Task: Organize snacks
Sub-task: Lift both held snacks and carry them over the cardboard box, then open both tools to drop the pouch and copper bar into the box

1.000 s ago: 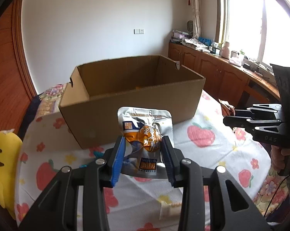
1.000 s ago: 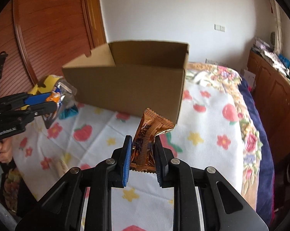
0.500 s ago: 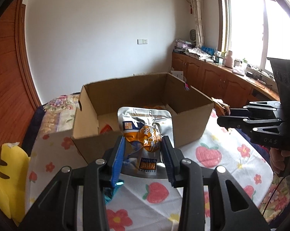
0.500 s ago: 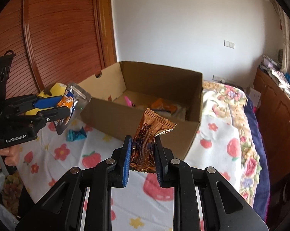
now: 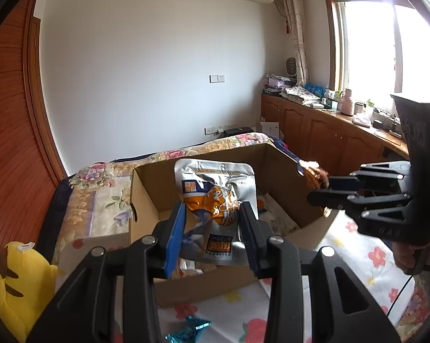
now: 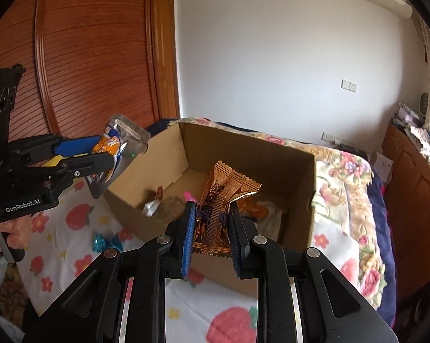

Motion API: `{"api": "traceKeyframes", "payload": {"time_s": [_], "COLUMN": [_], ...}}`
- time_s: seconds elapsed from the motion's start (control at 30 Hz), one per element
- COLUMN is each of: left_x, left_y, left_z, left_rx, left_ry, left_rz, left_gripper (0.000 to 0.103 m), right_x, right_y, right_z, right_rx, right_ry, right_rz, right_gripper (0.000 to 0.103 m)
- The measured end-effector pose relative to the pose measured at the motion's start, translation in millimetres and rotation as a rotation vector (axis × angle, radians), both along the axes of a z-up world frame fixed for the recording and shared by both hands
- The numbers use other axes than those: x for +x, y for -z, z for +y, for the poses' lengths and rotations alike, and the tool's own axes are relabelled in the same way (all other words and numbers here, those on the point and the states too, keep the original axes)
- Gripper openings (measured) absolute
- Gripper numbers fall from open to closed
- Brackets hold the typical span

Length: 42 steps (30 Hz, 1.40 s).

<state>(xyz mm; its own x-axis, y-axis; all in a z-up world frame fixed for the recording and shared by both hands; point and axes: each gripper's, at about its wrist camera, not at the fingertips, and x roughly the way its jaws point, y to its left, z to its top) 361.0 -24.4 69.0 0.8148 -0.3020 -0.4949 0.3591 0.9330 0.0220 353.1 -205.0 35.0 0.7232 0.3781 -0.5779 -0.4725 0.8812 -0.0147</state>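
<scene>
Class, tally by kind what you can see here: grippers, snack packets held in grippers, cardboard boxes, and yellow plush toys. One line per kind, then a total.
Grippers: 2 (left gripper, right gripper)
Held packets: 2 (silver packet, copper packet)
Boxes: 1 (box)
Plush toys: 1 (plush)
Total: 6

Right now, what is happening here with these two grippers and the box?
A person is sorting snacks into an open cardboard box on a flowered cloth. The left gripper is shut on a silver and orange pouch, and the right gripper is shut on a copper-brown packet. Both are held up at the box opening, not yet released. Several snacks already lie inside the box, and a small blue wrapped candy lies on the cloth in front of it.
</scene>
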Motion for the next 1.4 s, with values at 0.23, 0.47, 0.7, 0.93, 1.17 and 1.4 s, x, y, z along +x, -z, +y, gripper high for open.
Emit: {"api": "traceKeyframes", "payload": {"time_s": [0.23, 0.47, 0.7, 0.93, 1.17, 1.4], "left_x": [24.0, 41.2, 45.0, 46.6, 47.2, 25.5], "left_y": [17.7, 42.1, 53.8, 56.6, 57.3, 38.7], "left_z": [-1.5, -5.9, -8.8, -11.5, -7.8, -0.2], "left_rx": [-0.015, -0.012, -0.002, 0.005, -0.023, -0.029], "left_ry": [-0.004, -0.017, -0.018, -0.017, -0.024, -0.031], "left_rz": [0.014, 0.056, 0.080, 0.088, 0.126, 0.100], "left_gripper": [0.037, 0.037, 0.037, 0.038, 0.050, 0.051], "right_x": [25.4, 44.1, 53.0, 54.1, 52.9, 39.8], "right_y": [13.7, 28.8, 43.3, 48.7, 48.0, 35.0], "right_z": [9.4, 6.7, 7.0, 7.5, 4.1, 1.2], "right_rx": [0.000, -0.004, -0.010, -0.020, -0.027, -0.035], "right_ry": [0.000, 0.023, 0.029, 0.031, 0.052, 0.060], "right_rz": [0.016, 0.043, 0.088, 0.102, 0.092, 0.076], "right_gripper": [0.020, 0.020, 0.020, 0.023, 0.042, 0.042]}}
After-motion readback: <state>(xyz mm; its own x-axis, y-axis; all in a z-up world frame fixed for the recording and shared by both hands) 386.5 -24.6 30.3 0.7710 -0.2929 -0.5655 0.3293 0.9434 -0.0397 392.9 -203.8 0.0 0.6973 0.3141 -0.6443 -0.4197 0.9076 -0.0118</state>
